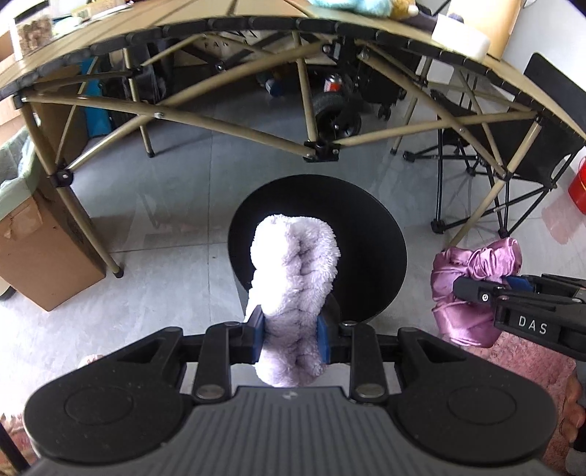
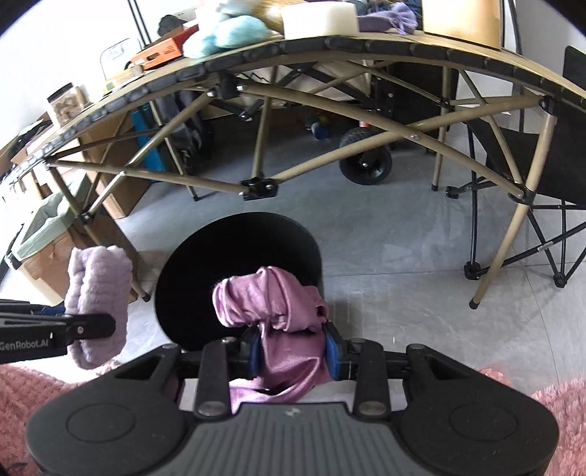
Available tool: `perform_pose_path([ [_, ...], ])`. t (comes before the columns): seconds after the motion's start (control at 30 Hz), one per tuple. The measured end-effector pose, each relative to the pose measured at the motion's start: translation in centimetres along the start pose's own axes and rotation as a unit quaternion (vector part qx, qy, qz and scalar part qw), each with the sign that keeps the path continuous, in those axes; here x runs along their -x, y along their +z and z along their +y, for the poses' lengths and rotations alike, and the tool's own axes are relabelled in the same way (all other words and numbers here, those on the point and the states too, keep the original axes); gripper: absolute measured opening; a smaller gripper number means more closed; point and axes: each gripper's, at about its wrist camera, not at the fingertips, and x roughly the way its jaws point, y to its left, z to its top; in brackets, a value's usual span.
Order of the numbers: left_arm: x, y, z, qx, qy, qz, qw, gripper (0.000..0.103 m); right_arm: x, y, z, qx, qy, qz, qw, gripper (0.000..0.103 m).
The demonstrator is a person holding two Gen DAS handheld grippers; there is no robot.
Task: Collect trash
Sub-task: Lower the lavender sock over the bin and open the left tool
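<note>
My left gripper [image 1: 291, 338] is shut on a fluffy pale-lilac cloth [image 1: 298, 278], which sticks up between the blue pads in front of the round black bin [image 1: 373, 238] on the floor. My right gripper [image 2: 293, 351] is shut on a crumpled shiny pink cloth [image 2: 271, 300], held just over the near rim of the same black bin [image 2: 205, 263]. In the left wrist view the pink cloth [image 1: 472, 285] and the right gripper [image 1: 476, 293] appear at the right edge. The lilac cloth [image 2: 97, 293] and the left gripper [image 2: 91, 326] show at the left of the right wrist view.
A folding table [image 1: 256, 25] with tan crossed legs spans the view beyond the bin, cluttered on top. A cardboard box [image 1: 40, 252] stands at the left, a folding chair [image 1: 512, 153] at the right, a wheeled cart [image 2: 362, 161] behind. Pink fluffy rug [image 2: 556, 410] lies underfoot.
</note>
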Motion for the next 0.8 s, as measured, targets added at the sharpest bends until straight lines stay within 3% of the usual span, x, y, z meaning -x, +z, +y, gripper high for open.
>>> perform_pose_path([
  [0.5,-6.8,5.6,-3.8,-0.058,-0.010,0.063,0.9963,0.028,-2.7,2.4,-4.7,-0.057,-0.021,-0.012,0.998,0.032],
  [0.8,-11.4,7.0,-5.5,-0.070,0.005,0.102,0.9923,0.028,-3.4,2.5,-6.5,-0.081,-0.019,-0.009,0.996,0.032],
])
